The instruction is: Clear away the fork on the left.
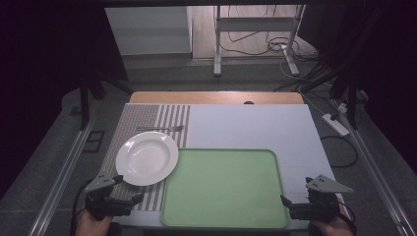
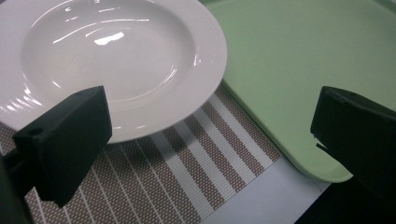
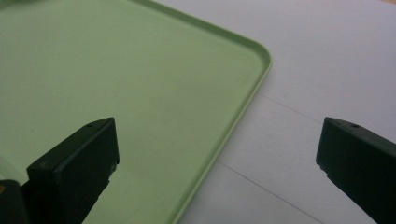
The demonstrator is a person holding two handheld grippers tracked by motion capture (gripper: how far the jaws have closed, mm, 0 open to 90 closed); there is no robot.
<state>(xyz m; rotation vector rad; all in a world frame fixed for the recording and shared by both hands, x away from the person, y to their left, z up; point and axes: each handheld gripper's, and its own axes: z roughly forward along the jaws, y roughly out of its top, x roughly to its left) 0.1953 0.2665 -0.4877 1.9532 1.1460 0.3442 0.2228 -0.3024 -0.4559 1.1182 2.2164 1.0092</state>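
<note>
A white plate of glossy glazed ceramic, round with a broad flat rim and a shallow sunken centre, is seen lying on the left part of the table, on a woven placemat patterned in brown and pale stripes. The plate's right edge is set just beside, and appears to overlap slightly, the left rim of a matt pale green tray, a smooth plastic rectangle with rounded corners and a low raised lip. In the left gripper view the plate is caught with bright reflections in its bowl, the mesh texture of the placemat is shown plainly, and a corner of the tray is visible at the right. The left gripper is held just short of the plate's near edge, its black, blocky jaws spread wide apart with nothing between them. The right gripper is held at the tray's near right corner, its jaws likewise parted wide and empty, one over the tray and the other over the bare table. A slim metal fork is laid across the placemat beyond the plate. All is borne by a smooth white tabletop backed by a wooden edge.
</note>
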